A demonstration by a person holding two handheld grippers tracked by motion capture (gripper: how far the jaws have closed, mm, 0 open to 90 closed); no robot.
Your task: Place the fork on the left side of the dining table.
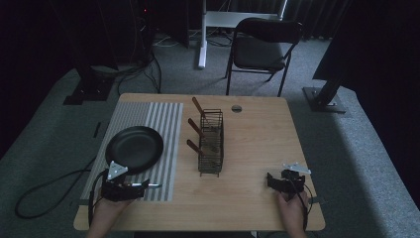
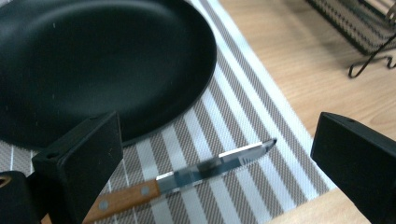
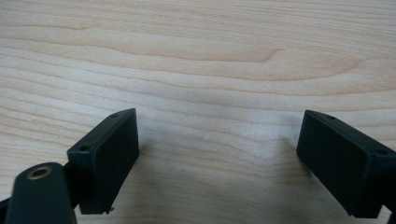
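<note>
The knife (image 2: 196, 171) lies flat on the striped mat (image 2: 261, 126), just below the near rim of the black plate (image 2: 93, 60) and apart from it; in the left gripper view its wooden handle sits at about 7 o'clock beside the left jaw, and the blade runs up toward 2 o'clock, tip ending short of the right jaw; so its long axis crosses the gap between the jaws at a slant rather than lying square across it. The left gripper (image 2: 215, 154) stands spread wide with nothing held; the knife lies under and between its jaws, whether touching I cannot tell. In the high view the knife (image 1: 146, 186) points toward 3 o'clock from the left gripper (image 1: 141, 184), near the mat's front edge. The right gripper (image 3: 217, 154) is also spread and empty, over bare table (image 3: 196, 60), well apart at the table's 5 o'clock; the left is plainly nearer. The wire rack (image 1: 211, 144) with three wooden handles stands mid-table.
</note>
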